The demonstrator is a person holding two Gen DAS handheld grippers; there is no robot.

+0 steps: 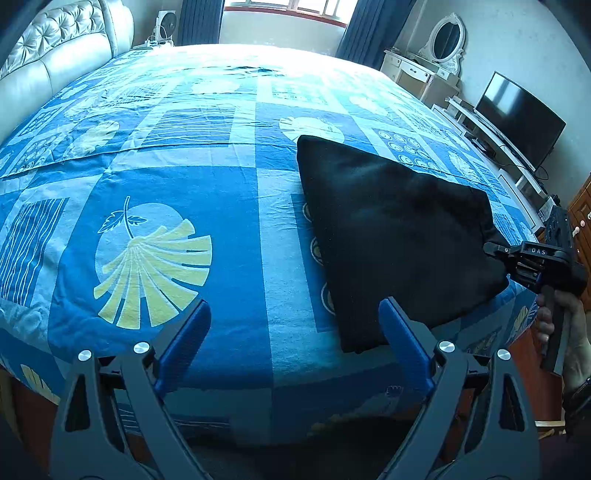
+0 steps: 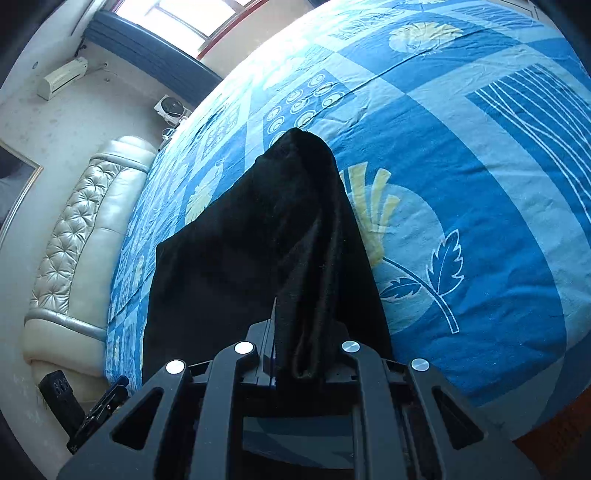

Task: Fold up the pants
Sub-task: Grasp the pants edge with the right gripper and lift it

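Observation:
The black pants [image 1: 391,236] lie folded on the blue patterned bed cover, right of centre in the left wrist view. My left gripper [image 1: 295,321] is open and empty, its blue fingers [image 1: 188,332] hovering over the bed's near edge, the right finger just in front of the pants' near corner. My right gripper [image 1: 491,249] is shut on the pants' right corner. In the right wrist view the pants [image 2: 258,251] rise as a pinched fold of black cloth into my right gripper [image 2: 295,354], whose jaws are closed on it.
The bed [image 1: 184,166] fills both views, with a padded cream headboard [image 1: 55,51] at the left. A dresser with mirror [image 1: 439,55] and a TV [image 1: 517,118] on a low stand are along the right wall. A window [image 1: 288,7] with dark curtains is behind.

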